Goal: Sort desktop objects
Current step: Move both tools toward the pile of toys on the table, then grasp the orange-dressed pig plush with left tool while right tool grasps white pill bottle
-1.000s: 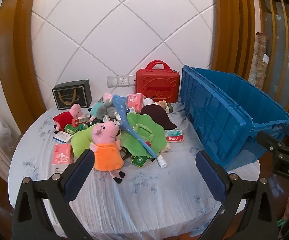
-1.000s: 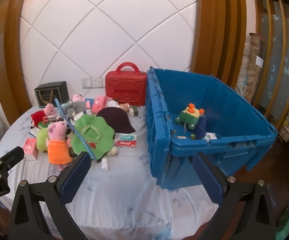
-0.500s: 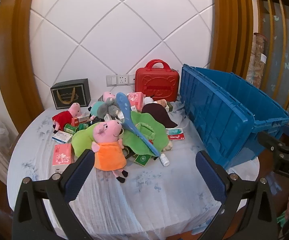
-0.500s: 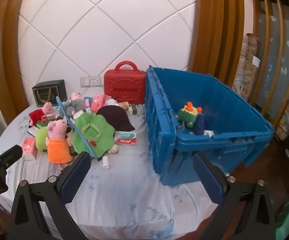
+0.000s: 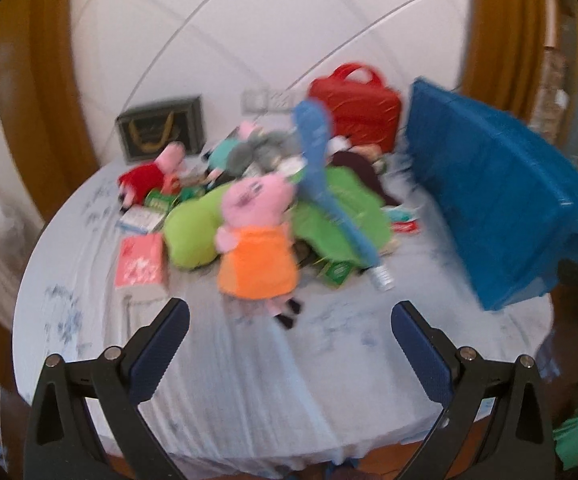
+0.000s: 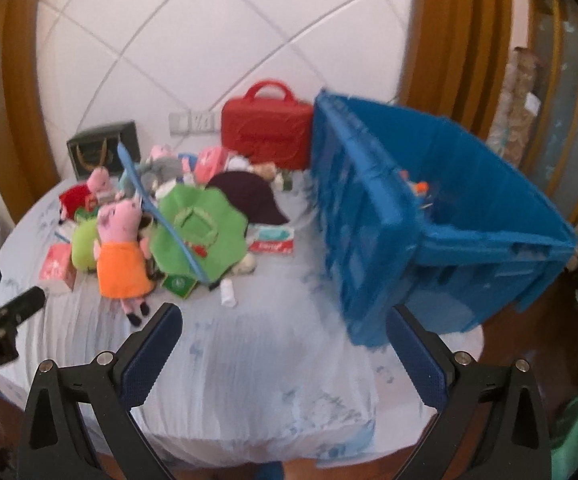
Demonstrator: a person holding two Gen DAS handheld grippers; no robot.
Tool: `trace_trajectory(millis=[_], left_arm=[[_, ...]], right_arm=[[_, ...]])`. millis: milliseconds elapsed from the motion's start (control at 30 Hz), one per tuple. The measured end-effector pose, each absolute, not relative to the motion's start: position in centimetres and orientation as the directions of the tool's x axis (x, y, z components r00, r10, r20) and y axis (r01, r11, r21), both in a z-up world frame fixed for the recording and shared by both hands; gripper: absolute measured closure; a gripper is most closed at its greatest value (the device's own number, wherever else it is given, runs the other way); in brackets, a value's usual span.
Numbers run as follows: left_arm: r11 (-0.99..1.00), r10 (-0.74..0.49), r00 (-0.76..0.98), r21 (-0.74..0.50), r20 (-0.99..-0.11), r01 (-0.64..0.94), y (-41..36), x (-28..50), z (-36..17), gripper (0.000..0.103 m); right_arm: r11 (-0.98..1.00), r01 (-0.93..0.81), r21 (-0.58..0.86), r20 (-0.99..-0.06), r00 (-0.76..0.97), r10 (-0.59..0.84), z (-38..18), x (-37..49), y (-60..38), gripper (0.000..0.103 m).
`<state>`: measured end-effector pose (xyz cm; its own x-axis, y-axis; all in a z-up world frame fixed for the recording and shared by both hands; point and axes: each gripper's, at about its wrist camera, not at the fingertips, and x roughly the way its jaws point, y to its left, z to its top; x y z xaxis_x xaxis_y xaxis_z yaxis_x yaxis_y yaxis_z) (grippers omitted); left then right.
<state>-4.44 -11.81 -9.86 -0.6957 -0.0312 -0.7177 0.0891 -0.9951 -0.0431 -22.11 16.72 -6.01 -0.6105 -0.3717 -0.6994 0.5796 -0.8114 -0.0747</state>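
Left hand-held gripper [image 5: 289, 322] wide, empty, nearing pig [image 5: 255, 236]; right hand-held gripper [image 6: 283, 326] wide too. Approach step; next: straddle pig, close, lift to crate [image 6: 441, 216].

Beside the one blue crate [image 6: 429, 224]: three pig plush toys [image 6: 119, 248], possibly more given the blur; one red case [image 6: 267, 136] behind it, one dark cap [image 6: 245, 198], one green hat [image 6: 199, 232], one long blue stick [image 6: 161, 212], one black gift bag [image 6: 103, 152]

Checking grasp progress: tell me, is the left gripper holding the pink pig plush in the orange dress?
No, the left gripper is open and empty, short of the pink pig plush lying on the table.
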Motion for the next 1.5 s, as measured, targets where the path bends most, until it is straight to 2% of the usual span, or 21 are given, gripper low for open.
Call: trace_trajectory(millis=[300,433,533,600,633,667,900,967,1033,1167,1233,1300,1367,1400,1500], left_arm=[[-0.966,-0.123,-0.537,-0.024,-0.834,0.258,-15.7,-10.3,-17.5,0.001],[-0.953,-0.125,-0.502,-0.037,-0.856,0.302,-15.9,-13.2,-19.4,0.001],[-0.94,-0.171,-0.476,-0.001,-0.863,0.34,-15.8,-15.4,-20.1,0.001],[-0.912,-0.22,-0.454,0.018,-0.864,0.409,-16.0,-16.8,-20.4,0.001],[-0.738,-0.355,-0.355,0.026,-0.865,0.674,-16.1,-17.3,-20.4,0.001],[-0.709,-0.374,-0.338,0.031,-0.863,0.704,-16.4,-17.7,-20.5,0.001],[-0.725,-0.35,-0.347,0.017,-0.87,0.689,-18.5,-20.2,-21.9,0.001],[-0.739,-0.332,-0.352,0.009,-0.875,0.674,-18.9,-21.1,-22.5,0.001],[-0.757,-0.311,-0.364,-0.002,-0.878,0.653,-19.4,-22.1,-23.0,0.001],[-0.786,-0.284,-0.36,0.001,-0.888,0.618,-20.3,-24.2,-24.1,0.001],[-0.794,-0.265,-0.352,-0.005,-0.898,0.608,-20.9,-24.9,-24.8,0.005],[-0.798,-0.214,-0.368,-0.055,-0.905,0.6,-21.4,-25.2,-25.4,0.012],[-0.799,-0.2,-0.378,-0.074,-0.904,0.597,-21.7,-25.3,-25.6,0.014],[-0.785,-0.212,-0.376,-0.072,-0.902,0.616,-21.6,-25.4,-25.6,0.015],[-0.791,-0.206,-0.374,-0.071,-0.904,0.608,-21.7,-25.8,-25.7,0.015]], right_arm=[[-0.719,0.695,0.002,-0.821,-0.409,-0.398,-14.2,-29.6,9.5,0.0],[-0.663,0.748,0.02,-0.88,-0.302,-0.366,-18.3,-33.1,6.4,0.0],[-0.651,0.758,0.036,-0.898,-0.262,-0.354,-20.1,-35.0,5.4,0.0],[-0.651,0.758,0.05,-0.905,-0.242,-0.351,-21.2,-36.5,4.6,0.0],[-0.652,0.756,0.053,-0.907,-0.237,-0.349,-21.6,-37.0,4.4,0.0],[-0.657,0.752,0.056,-0.91,-0.232,-0.345,-22.0,-37.5,4.1,0.0],[-0.656,0.754,0.041,-0.927,-0.215,-0.306,-24.4,-38.5,2.8,0.002],[-0.665,0.746,0.039,-0.934,-0.21,-0.291,-25.0,-38.4,2.6,0.016],[-0.671,0.74,0.037,-0.939,-0.205,-0.277,-25.6,-38.4,2.5,0.023],[-0.675,0.737,0.04,-0.949,-0.183,-0.256,-27.0,-38.3,1.7,0.025],[-0.676,0.736,0.035,-0.952,-0.182,-0.248,-27.5,-38.3,1.3,0.025],[-0.679,0.734,0.029,-0.957,-0.177,-0.232,-28.3,-38.4,0.7,0.028],[-0.683,0.73,0.023,-0.961,-0.173,-0.217,-29.1,-38.6,0.3,0.041],[-0.686,0.727,0.021,-0.962,-0.172,-0.213,-29.5,-38.8,0.2,0.043],[-0.692,0.722,0.026,-0.965,-0.163,-0.206,-30.4,-39.3,-0.2,0.044]])
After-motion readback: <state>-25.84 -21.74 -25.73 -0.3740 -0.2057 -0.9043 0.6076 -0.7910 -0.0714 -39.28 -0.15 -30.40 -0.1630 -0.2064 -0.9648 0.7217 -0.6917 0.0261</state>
